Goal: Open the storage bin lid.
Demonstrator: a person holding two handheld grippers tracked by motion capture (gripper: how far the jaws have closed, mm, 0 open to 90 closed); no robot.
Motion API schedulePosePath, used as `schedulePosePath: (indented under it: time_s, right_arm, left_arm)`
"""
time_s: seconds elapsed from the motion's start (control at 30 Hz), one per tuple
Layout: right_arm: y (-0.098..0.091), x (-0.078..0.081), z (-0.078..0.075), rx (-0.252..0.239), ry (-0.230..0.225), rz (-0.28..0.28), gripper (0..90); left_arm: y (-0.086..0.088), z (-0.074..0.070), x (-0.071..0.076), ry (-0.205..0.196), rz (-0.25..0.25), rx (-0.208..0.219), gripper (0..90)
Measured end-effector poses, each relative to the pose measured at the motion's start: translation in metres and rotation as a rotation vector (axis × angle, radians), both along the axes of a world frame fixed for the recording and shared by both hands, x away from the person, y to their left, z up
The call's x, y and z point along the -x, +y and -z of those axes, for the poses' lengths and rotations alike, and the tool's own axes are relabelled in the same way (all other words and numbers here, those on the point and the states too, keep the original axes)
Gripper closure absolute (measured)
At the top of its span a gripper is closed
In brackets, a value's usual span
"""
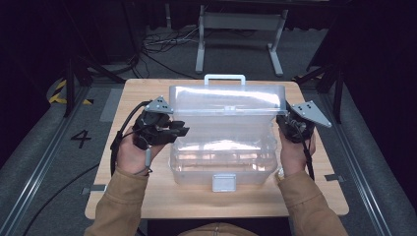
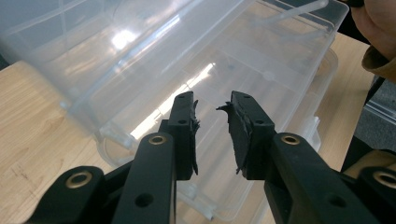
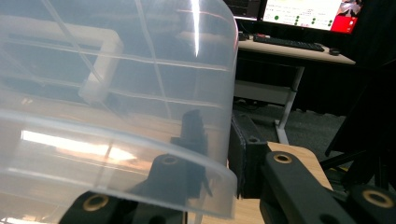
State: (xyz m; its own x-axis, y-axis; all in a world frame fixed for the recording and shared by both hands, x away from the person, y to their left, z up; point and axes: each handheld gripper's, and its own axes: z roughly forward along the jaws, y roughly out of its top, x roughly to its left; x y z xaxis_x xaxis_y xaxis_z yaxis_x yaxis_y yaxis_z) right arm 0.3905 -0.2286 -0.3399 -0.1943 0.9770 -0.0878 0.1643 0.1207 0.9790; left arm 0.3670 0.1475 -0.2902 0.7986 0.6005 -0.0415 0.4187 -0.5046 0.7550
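Right fingers (image 3: 212, 154) clamped on the lid (image 1: 227, 101) edge; left fingers (image 2: 212, 135) parted, empty, beside the box (image 1: 222, 164). Lid raised mid-counter (image 1: 147, 196), latch (image 1: 223, 182) free; not yet fully back.

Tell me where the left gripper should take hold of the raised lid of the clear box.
Probably the lid's left end wall, approached from the box's left side. The lid stands tilted open, so that thin wall is exposed to slip between the jaws. The right gripper already straddles the opposite end wall; the left gripper is open beside the box, holding nothing.
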Motion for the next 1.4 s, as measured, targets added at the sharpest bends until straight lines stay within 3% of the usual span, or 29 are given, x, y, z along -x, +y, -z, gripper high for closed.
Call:
schedulePosePath:
  time_s: [0.1, 0.5, 0.57, 0.77, 1.13, 1.27, 1.4]
  right_arm:
    - [0.0, -0.003, -0.003, 0.014, 0.006, -0.001, 78.0]
    - [-0.006, -0.016, -0.015, -0.011, 0.031, -0.034, 78.8]
    - [-0.007, -0.018, -0.018, -0.011, 0.023, -0.038, 79.6]
    - [-0.009, -0.028, -0.025, -0.003, 0.059, -0.054, 79.4]
    - [-0.011, -0.039, -0.03, 0.002, 0.091, -0.079, 78.4]
    - [-0.011, -0.042, -0.031, -0.004, 0.099, -0.081, 78.3]
    - [-0.011, -0.045, -0.032, -0.003, 0.105, -0.085, 78.1]
  left_arm:
    - [0.002, 0.0, 0.005, 0.008, 0.053, 0.006, 69.8]
    - [0.004, 0.012, 0.025, 0.042, 0.122, -0.056, 67.5]
    - [0.003, 0.017, 0.029, 0.056, 0.143, -0.059, 67.1]
    - [0.001, 0.035, 0.034, 0.098, 0.179, -0.078, 66.1]
    - [-0.012, 0.068, 0.029, 0.17, 0.235, -0.127, 62.7]
    - [-0.021, 0.08, 0.027, 0.18, 0.243, -0.177, 61.2]
    - [-0.026, 0.089, 0.023, 0.198, 0.256, -0.192, 60.7]
